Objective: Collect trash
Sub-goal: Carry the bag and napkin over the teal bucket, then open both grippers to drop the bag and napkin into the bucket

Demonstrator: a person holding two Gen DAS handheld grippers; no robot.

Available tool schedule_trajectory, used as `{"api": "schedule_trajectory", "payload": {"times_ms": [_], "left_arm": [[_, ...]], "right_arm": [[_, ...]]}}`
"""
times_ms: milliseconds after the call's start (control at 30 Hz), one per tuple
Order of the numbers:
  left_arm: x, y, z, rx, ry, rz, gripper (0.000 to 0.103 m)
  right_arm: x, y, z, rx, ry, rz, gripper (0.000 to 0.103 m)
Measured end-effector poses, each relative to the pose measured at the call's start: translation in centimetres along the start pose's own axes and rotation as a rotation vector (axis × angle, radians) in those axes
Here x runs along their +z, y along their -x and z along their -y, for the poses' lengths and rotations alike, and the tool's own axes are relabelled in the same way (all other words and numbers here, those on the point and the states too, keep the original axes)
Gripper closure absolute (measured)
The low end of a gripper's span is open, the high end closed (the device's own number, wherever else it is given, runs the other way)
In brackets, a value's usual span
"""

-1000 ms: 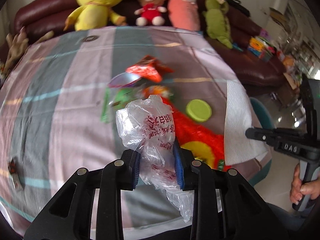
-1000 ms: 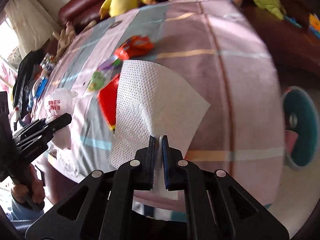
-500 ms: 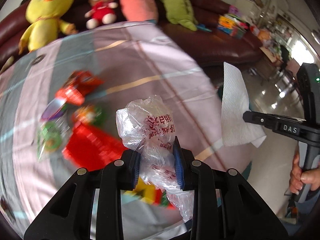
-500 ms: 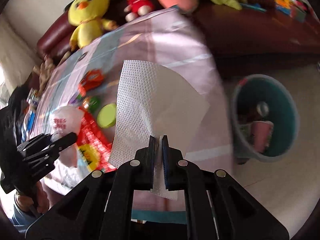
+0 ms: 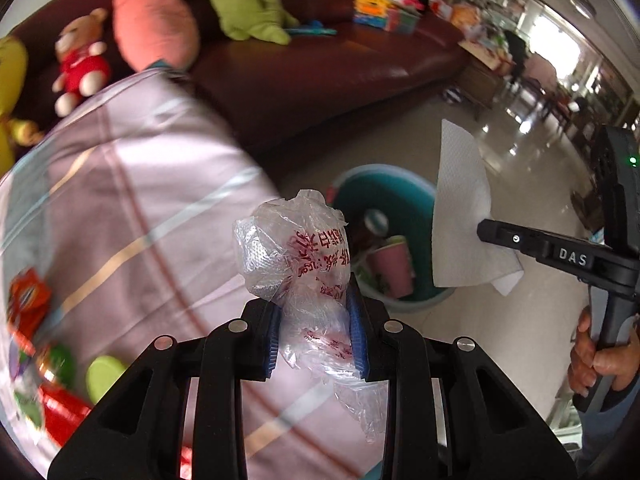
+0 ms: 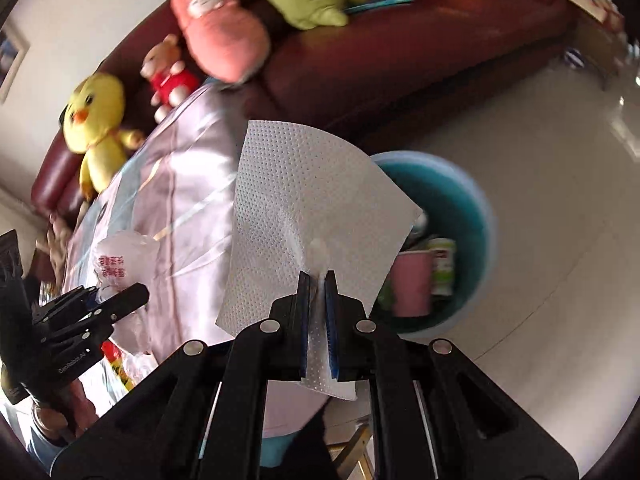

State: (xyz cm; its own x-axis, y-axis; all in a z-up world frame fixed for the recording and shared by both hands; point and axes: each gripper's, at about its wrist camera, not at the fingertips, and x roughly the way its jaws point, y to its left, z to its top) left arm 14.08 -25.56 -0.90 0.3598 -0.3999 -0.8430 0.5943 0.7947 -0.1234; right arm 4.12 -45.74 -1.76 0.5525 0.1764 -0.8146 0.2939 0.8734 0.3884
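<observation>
- Left wrist view looks steeply down along its own fingers, close over the table edge; teal bin [image 5: 420, 200] right of centre, sofa [image 5: 320, 64] across the top
- Right wrist view faces likewise; bin [image 6: 476, 216] centre right
- Shared: bin, sofa, table [image 5: 132, 200]; each shows the other gripper

You face a dark maroon leather sofa [image 5: 320, 68] lined with plush toys [image 6: 224, 32], a glossy pale tiled floor [image 6: 560, 200] catching daylight, and a cream wall [image 6: 80, 20].
</observation>
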Motion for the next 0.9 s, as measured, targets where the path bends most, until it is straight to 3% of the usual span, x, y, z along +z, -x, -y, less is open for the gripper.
{"api": "schedule_trajectory", "payload": {"times_ms": [300,567,733,833,900], "left_arm": [[3.1,-6.8,4.1,-0.042,-0.042,-0.078,0.073],[5.1,-11.3,5.9,-0.073,-0.052,-0.121,0.070],[5.5,-13.4,6.0,-0.044,-0.049,-0.150,0.033],[5.3,-13.5,5.6,-0.012,-0.054,-0.140,0.022],[5.2,-13.3,5.0,-0.011,-0.041,-0.138,0.021]], "right_arm": [[1.1,-0.3,5.2,-0.031,-0.089,-0.004,0.095],[1.6,-1.4,6.9,-0.036,-0.113,-0.029,0.094],[2.2,-2.3,7.7,-0.051,-0.128,-0.045,0.094],[2.4,-2.9,7.8,-0.056,-0.126,-0.055,0.094],[2.5,-3.5,7.7,-0.056,-0.124,-0.065,0.094]]}}
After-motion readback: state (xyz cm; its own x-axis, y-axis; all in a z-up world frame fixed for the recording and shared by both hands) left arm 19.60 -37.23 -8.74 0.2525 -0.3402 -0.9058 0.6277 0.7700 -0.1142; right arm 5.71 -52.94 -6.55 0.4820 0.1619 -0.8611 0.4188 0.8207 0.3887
